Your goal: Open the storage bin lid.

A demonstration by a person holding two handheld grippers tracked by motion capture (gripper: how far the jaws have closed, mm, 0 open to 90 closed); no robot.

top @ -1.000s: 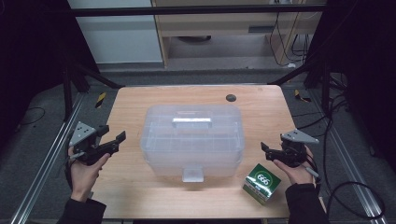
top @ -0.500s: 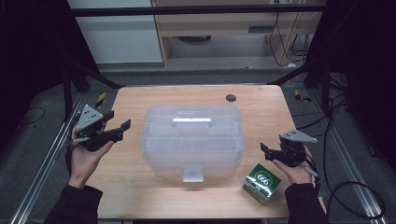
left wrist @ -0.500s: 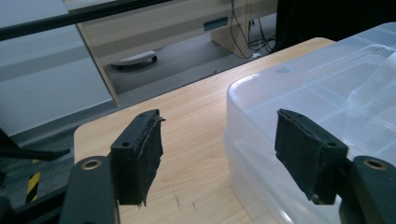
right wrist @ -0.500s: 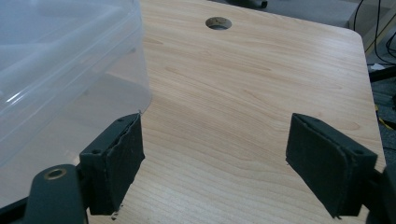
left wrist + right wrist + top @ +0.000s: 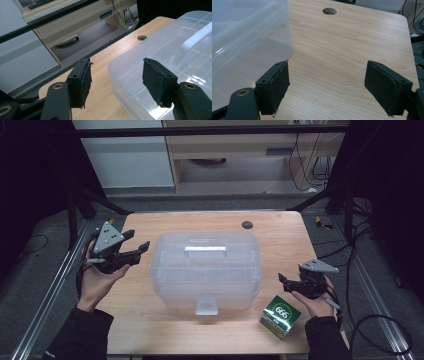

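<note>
- Since a second ago the left gripper [image 5: 134, 247] has risen and drawn in toward the clear plastic box [image 5: 207, 270]; the right gripper [image 5: 284, 281] sits where it was.
- Left gripper jaws have just been closing a little, yet they stand wide with nothing between the pads; in the left gripper view they frame the box's near corner [image 5: 160, 62] without touching it.
- Right gripper jaws are wide too, with bare wood between them in the right gripper view and the box wall [image 5: 249, 42] off to one side.
- Clear plastic box: lid on, white handle on top, latch tab facing the person, standing in the middle of the wooden surface [image 5: 280, 235].
- Left hand [image 5: 97, 280] holds its gripper just beside the box's left end, lifted off the surface.
- Right hand [image 5: 315, 302] rests low near the box's right front corner.
- Green carton [image 5: 280, 316] marked 666 stands near the front edge, just beside the right hand and apart from the box.
- Round hole [image 5: 246, 224] in the surface lies behind the box.
</note>
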